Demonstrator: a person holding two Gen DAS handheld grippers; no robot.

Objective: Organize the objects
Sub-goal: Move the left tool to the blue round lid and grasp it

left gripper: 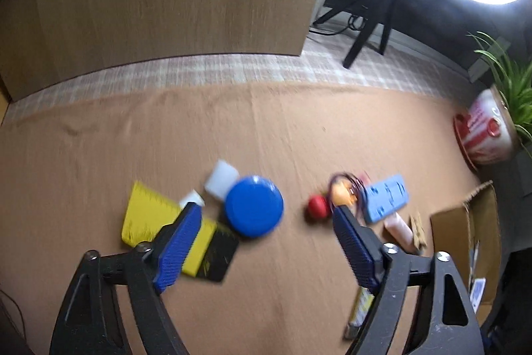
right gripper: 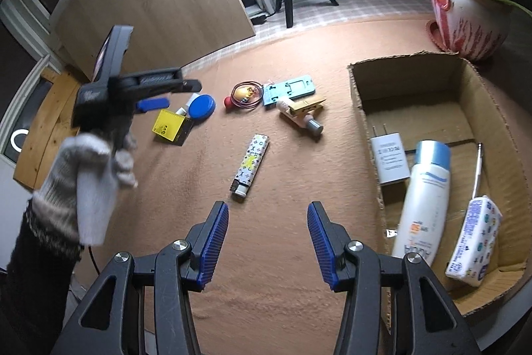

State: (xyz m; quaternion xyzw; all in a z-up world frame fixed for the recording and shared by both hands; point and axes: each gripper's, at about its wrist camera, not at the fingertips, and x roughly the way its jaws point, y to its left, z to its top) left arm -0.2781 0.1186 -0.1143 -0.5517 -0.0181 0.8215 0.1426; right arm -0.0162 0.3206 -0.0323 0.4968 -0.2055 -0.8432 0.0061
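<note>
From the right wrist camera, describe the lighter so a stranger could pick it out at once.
Find the open cardboard box on the tan cloth; the loose items lie on the cloth to its left. The lighter lies alone, nearest the camera, just ahead of the right gripper. It is a slim white stick with small printed symbols and a metal end, touching nothing.
</note>
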